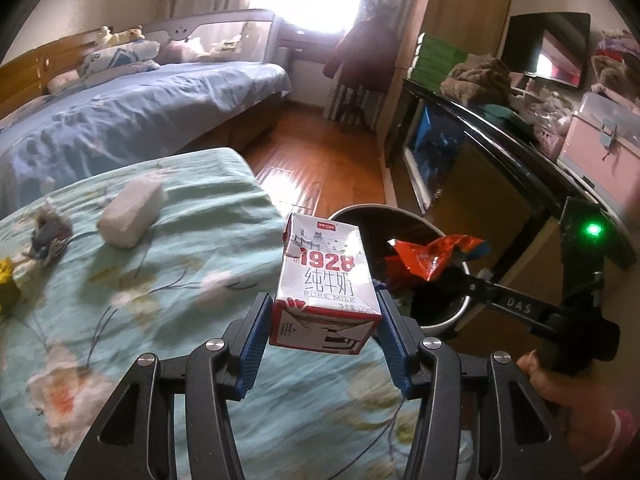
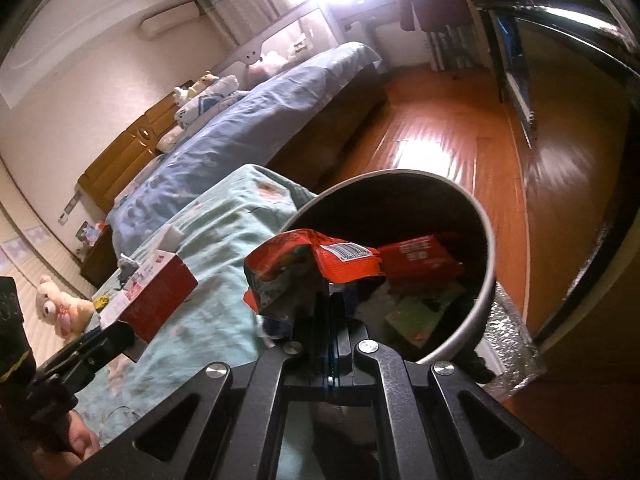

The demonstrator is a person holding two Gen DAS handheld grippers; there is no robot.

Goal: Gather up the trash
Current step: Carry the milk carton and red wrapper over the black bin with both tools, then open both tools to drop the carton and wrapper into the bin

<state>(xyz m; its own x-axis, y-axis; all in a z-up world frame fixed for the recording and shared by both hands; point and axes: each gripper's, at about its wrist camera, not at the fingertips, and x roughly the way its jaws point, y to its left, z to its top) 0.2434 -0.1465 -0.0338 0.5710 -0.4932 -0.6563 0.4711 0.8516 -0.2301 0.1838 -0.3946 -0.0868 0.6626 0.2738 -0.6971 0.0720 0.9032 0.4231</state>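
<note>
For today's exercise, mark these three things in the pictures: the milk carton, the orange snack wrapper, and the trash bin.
milk carton (image 1: 324,276): left wrist view, printed front face.
orange snack wrapper (image 2: 344,264): right wrist view, below its barcode.
trash bin (image 2: 490,240): right wrist view, right rim.

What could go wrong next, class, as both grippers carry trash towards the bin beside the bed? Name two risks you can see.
1. The right gripper pinches only an edge of the crumpled red wrapper; it may snag on the bin rim or fall outside.
2. The left gripper holds the milk carton low on its body, beside the right gripper; the two could collide over the bin.
</note>
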